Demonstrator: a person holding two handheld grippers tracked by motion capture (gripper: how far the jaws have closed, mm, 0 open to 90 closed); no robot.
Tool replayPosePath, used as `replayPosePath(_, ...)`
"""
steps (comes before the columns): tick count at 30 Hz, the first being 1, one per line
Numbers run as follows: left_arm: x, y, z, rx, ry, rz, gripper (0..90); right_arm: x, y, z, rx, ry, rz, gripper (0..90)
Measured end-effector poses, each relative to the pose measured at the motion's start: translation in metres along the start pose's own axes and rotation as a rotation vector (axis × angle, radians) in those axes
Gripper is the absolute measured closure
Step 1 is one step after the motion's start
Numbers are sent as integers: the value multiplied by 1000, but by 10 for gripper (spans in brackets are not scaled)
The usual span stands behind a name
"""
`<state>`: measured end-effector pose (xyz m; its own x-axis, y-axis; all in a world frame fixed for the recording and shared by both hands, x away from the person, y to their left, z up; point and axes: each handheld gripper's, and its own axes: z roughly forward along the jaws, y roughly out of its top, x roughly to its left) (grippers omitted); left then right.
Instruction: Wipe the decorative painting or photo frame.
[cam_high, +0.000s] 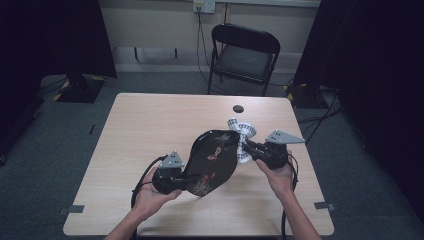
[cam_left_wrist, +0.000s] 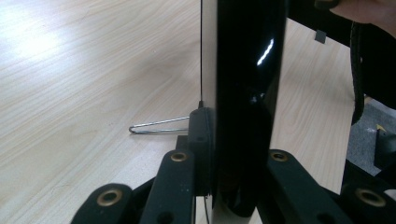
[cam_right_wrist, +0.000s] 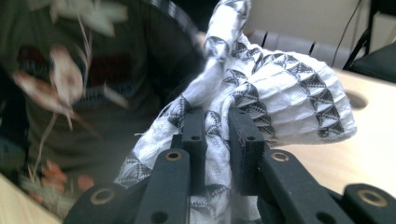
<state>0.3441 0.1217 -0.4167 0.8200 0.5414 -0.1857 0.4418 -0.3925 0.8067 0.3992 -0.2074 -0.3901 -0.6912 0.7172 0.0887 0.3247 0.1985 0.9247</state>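
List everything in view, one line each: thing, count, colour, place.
Tray: one, black lacquer with floral pattern, held tilted above the table.
Cloth: one, white with black pattern, against the tray's far edge.
Table: one, light wood, centre.
Folding chair: one, black, behind the table.
Left gripper: one, black, shut on the tray's near rim.
Right gripper: one, black, shut on the cloth.
Hands: two, at the bottom edge.

The high view looks forward and down over the whole bench. The 2 gripper views sit low and very close, each looking along its own jaws. All 3 views share the black tray.
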Motion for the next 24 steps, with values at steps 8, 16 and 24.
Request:
replayPosePath(8, 0, 0, 0, 1, 0, -2, 804, -1, -11, 8, 85, 55, -5, 789)
replayPosePath(16, 0, 0, -1, 2, 3, 2, 804, 0, -13, 10, 95, 40, -27, 791)
replayPosePath(24, 0, -1, -1, -2, 3, 1, 805, 1, -5, 3, 43, 37, -14, 787)
